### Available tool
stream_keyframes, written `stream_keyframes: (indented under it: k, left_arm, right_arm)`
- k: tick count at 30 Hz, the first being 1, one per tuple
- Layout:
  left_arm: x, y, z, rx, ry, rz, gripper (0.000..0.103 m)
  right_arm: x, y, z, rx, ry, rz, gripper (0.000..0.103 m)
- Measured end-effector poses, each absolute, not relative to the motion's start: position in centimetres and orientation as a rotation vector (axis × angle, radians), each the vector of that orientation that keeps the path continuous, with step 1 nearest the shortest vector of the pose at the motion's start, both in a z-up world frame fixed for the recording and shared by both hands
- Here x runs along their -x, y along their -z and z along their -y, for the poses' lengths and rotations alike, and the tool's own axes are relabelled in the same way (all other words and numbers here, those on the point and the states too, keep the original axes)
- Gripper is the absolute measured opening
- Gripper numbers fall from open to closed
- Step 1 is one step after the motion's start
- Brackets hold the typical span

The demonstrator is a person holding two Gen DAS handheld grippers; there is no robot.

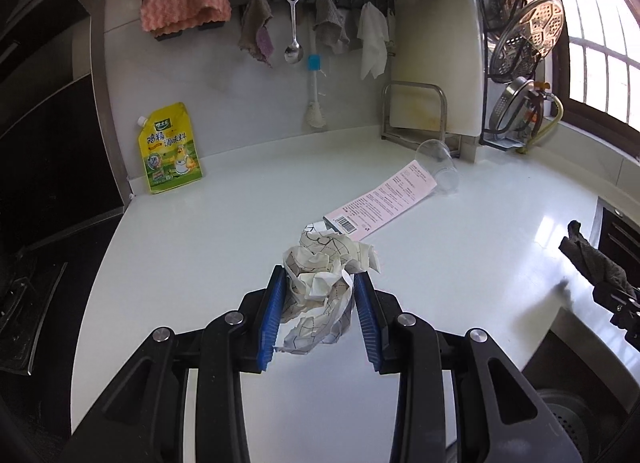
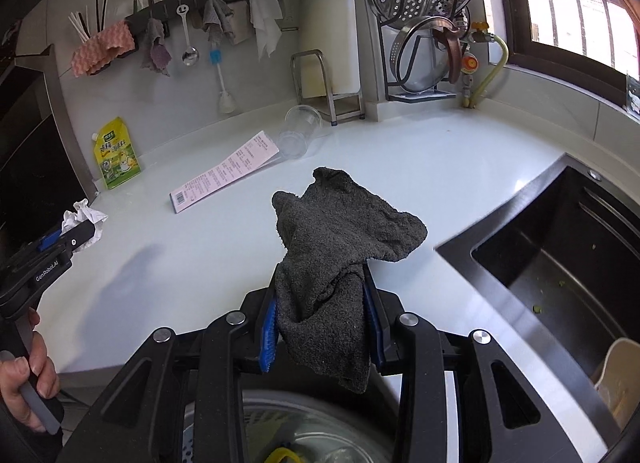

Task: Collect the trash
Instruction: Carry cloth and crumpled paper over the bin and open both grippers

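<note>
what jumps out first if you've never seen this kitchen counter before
Each gripper is already full: the left gripper clamps a crumpled paper ball just above the white counter, and the right gripper pinches a dark grey cloth near the sink. Behind them, a long pink receipt lies flat on the counter with a clear plastic cup tipped on its side at its far end.

- White countertop (image 1: 224, 223), glossy.
- Yellow seasoning pouch (image 1: 170, 148) stands at the back wall.
- Pink printed slip (image 1: 382, 201) lies flat, its far end touching a tipped clear cup (image 1: 438, 165).
</note>
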State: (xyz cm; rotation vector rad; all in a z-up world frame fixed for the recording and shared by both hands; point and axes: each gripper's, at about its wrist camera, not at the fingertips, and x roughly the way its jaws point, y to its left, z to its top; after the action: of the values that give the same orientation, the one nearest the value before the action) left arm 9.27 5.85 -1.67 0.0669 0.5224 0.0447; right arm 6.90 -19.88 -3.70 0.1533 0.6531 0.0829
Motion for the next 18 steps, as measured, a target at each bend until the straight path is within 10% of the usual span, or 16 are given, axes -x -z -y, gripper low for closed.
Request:
stream_keyframes:
  k: [18]
  left_arm:
    - [-0.3,0.9,-4.9,-0.085,0.020,-0.513,0.035]
  right_arm:
    - [3.1,3.0,18.8,-0.217,-0.096,-0.641,0.034]
